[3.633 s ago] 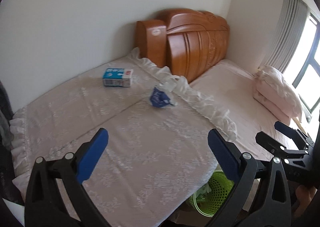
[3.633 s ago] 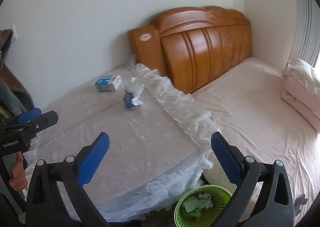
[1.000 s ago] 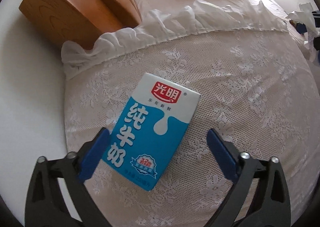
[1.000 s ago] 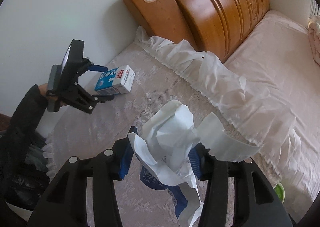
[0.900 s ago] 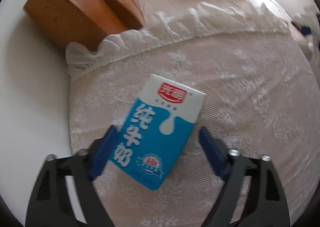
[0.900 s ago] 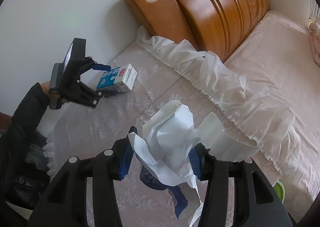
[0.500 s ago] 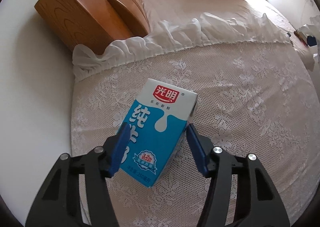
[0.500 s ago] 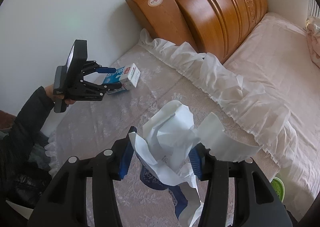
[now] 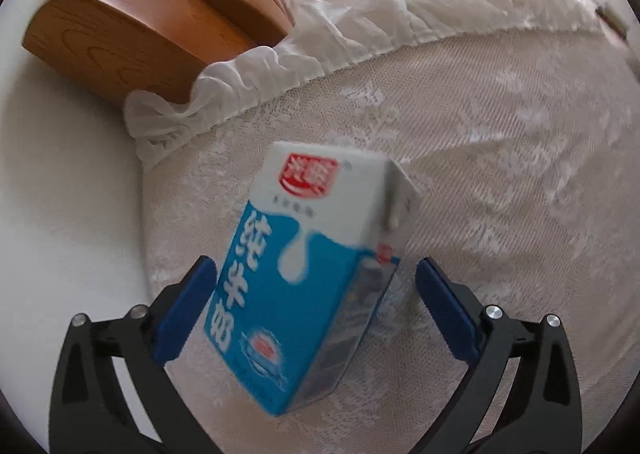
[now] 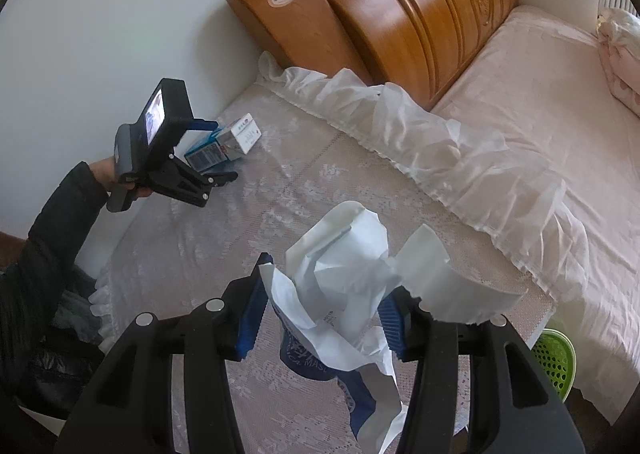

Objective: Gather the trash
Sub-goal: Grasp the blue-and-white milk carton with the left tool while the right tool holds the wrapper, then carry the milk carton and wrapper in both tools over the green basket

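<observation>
Both tools are matte black, built from flat angular linkage arms that branch into two fingers. The left gripper (image 9: 312,314) ends in smooth, glossy blue pads (image 9: 186,314), with round silver screw heads (image 9: 139,311) on the arms just behind them. The right gripper (image 10: 322,324) carries blue pads with ribbed faces (image 10: 250,328) and the same silver screw heads (image 10: 214,305) behind. Seen from the right wrist, the left tool has a grey handle (image 10: 122,170) with small white lettering and a black camera block with a lit screen (image 10: 154,120) above the handle. The person's sleeve (image 10: 60,222) behind that handle is black.
</observation>
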`<move>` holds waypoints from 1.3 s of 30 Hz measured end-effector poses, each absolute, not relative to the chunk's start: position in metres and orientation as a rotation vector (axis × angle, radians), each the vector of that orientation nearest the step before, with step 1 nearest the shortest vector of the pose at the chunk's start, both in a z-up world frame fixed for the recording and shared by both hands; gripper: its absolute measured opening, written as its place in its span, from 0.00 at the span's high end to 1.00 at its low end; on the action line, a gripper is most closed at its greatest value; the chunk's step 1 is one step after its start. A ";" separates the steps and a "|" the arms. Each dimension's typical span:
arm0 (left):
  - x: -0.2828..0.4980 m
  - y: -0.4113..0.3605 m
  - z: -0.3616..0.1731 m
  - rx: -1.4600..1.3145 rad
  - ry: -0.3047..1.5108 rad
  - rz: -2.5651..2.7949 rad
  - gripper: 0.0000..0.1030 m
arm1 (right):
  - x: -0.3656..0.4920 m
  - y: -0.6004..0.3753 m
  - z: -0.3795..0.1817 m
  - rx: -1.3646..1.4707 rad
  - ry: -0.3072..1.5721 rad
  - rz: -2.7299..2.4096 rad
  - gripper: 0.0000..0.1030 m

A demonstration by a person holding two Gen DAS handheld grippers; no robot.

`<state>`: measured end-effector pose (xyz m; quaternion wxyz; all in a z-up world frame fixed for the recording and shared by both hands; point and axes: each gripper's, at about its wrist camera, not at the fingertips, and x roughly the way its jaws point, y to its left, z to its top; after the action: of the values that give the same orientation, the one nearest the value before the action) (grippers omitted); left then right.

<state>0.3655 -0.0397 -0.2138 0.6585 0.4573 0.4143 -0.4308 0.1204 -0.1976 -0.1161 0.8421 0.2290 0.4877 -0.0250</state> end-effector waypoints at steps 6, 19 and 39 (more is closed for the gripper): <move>0.376 -0.040 -0.213 0.972 1.009 -0.996 0.25 | 0.117 -0.199 -0.118 0.502 1.029 -0.052 0.50; 0.327 0.004 -0.161 0.667 0.921 -0.697 0.27 | 0.115 -0.195 -0.113 0.505 0.997 0.029 0.50; 0.053 0.018 -0.081 0.059 1.010 -0.180 0.27 | 0.037 -0.223 -0.089 0.420 0.973 0.333 0.50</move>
<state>0.0534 0.0178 -0.0810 0.8709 0.0282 0.4831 -0.0860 0.0369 -0.2226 -0.0887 0.8497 0.1991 0.4619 0.1580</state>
